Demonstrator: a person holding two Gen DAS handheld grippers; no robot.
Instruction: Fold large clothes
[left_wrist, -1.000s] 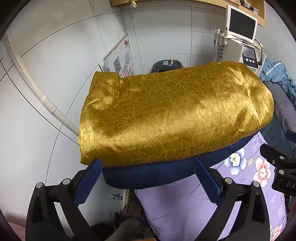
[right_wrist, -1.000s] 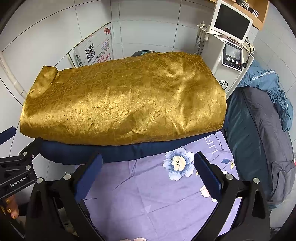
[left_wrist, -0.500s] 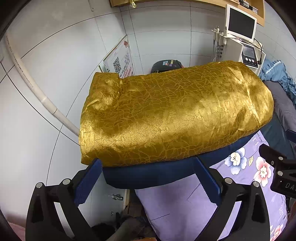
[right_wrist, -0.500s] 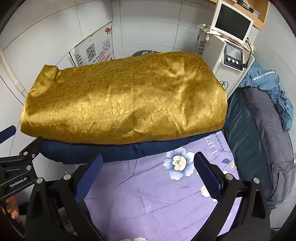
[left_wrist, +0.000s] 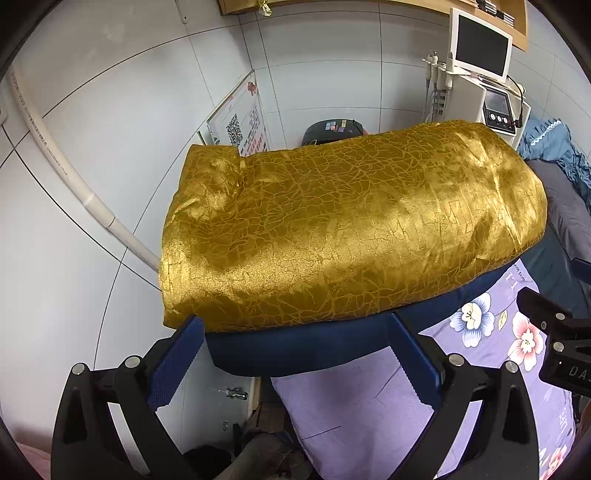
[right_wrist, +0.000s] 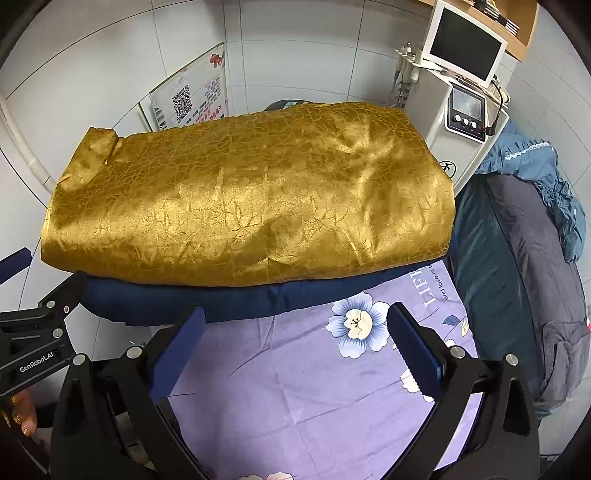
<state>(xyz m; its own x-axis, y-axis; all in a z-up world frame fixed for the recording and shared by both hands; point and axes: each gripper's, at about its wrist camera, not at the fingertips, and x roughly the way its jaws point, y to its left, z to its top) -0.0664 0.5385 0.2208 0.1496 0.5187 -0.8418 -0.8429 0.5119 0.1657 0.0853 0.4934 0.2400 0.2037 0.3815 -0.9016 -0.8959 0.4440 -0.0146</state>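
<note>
The left gripper (left_wrist: 295, 354) and right gripper (right_wrist: 295, 350) are both gaping wide — gripping nothing. The folded gold garment (right_wrist: 251, 206) is lying on the purple floral sheet (right_wrist: 295, 387).

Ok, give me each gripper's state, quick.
Left gripper: open, empty, its fingers at the near edge of the gold garment.
Right gripper: open, empty, above the purple sheet.
</note>
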